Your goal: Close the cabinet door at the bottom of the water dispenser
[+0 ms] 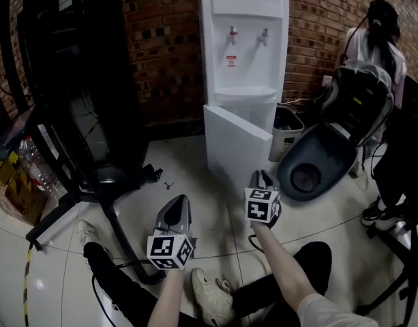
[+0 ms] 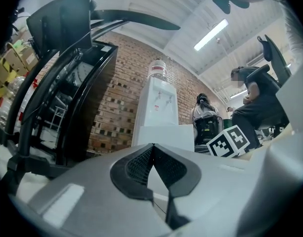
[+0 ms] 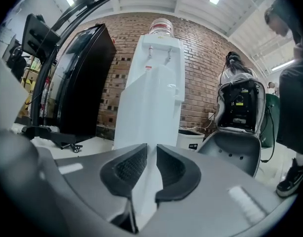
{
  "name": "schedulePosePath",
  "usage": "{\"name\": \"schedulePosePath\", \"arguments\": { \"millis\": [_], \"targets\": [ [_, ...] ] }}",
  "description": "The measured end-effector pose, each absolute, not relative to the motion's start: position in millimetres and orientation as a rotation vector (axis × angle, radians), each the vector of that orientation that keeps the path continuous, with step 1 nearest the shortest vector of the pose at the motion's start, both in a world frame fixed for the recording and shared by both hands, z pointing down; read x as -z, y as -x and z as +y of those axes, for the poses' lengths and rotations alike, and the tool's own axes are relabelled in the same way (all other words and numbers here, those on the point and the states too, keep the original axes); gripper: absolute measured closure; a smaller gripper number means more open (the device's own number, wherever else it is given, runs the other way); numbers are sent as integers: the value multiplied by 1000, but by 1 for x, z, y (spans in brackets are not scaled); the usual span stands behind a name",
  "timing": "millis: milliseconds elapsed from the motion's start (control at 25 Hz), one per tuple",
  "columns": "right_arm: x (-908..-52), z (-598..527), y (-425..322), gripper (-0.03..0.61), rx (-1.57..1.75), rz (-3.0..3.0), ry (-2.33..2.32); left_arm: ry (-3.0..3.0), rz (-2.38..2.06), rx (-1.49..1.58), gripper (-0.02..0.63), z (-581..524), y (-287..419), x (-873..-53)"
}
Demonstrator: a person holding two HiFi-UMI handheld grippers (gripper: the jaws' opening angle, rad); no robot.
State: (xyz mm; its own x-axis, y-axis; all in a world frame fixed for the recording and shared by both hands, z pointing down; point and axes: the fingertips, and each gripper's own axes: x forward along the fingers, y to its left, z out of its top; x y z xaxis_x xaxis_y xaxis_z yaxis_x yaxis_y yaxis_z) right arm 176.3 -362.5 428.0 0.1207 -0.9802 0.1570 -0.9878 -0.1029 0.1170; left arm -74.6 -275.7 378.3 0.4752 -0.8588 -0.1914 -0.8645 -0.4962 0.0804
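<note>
While door (image 1: 237,145) hangs ajar, pale floor (image 1: 195,206), brick wall (image 1: 169,33), left claw (image 2: 151,146) closed, right claw (image 3: 151,152) parted.

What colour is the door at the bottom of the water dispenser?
White, like the whole water dispenser. The head view shows the door best.

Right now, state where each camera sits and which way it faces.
Head view: on the person's head, looking down at the water dispenser and its ajar cabinet door; forearms, legs, left claw and right claw show.
Left gripper view: on the left claw, facing the water dispenser past closed jaws.
Right gripper view: on the right claw, facing the cabinet door between slightly parted jaws.
All share the water dispenser.
</note>
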Motion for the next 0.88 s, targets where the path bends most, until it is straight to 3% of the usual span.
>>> {"name": "schedulePosePath", "arguments": {
  "millis": [880],
  "targets": [
    [-427,-445,-276,546,14,-1851,-2198,2616,1596,-319,597,-352,51,-372]
  ]
}}
